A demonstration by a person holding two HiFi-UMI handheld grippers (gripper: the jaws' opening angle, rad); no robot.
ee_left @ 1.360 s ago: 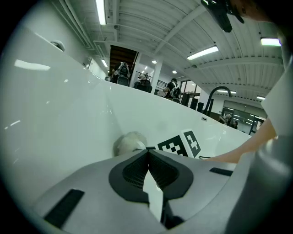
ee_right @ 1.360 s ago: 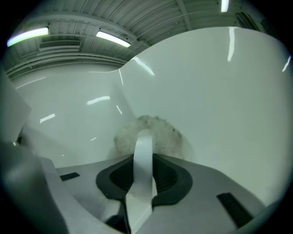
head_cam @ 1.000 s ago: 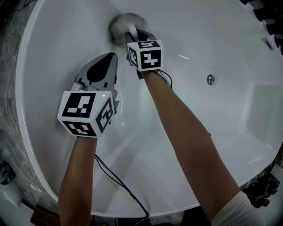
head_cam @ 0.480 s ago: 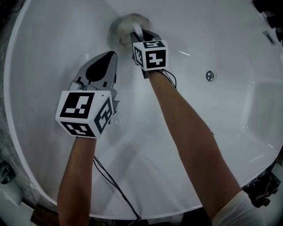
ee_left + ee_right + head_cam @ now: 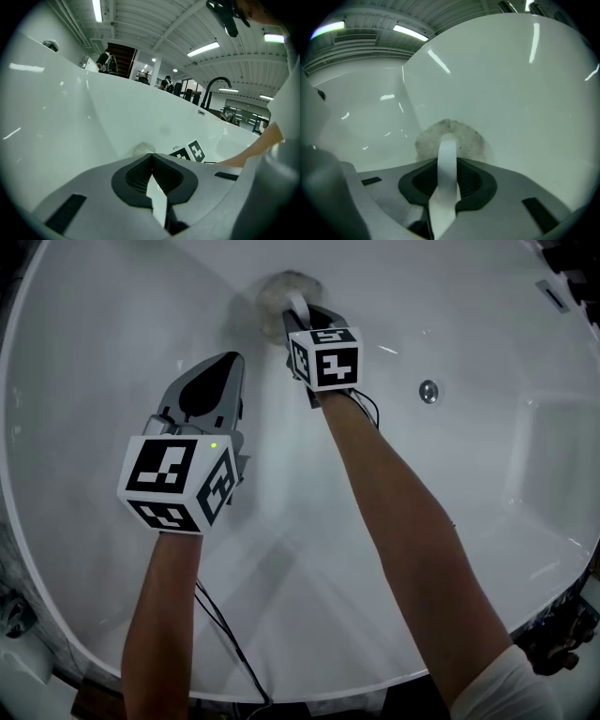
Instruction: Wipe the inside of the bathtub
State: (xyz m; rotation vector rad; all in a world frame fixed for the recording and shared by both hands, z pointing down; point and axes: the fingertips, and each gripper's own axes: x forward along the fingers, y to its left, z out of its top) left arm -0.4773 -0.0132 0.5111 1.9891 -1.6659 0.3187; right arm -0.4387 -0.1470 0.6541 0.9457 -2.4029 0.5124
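The white bathtub (image 5: 103, 343) fills the head view. A round, fluffy grey scrubbing pad (image 5: 279, 289) lies pressed against the far inner wall. My right gripper (image 5: 298, 315) is shut on the pad's white strap (image 5: 447, 157), and the pad (image 5: 452, 135) sits flat on the wall just beyond the jaws. My left gripper (image 5: 228, 362) hovers over the tub floor to the left and nearer, shut with nothing in it. In the left gripper view the closed tips (image 5: 151, 157) point toward the pad (image 5: 140, 149) and the right gripper's marker cube (image 5: 190, 151).
A round chrome fitting (image 5: 428, 390) sits on the tub wall to the right of the right arm. A step-like recess (image 5: 553, 456) is moulded into the tub's right side. A black faucet (image 5: 216, 86) rises behind the far rim. Cables (image 5: 230, 634) trail from the left gripper.
The right gripper has slid the pad a little to the right along the far wall, closer to the chrome fitting. The left gripper has stayed almost still.
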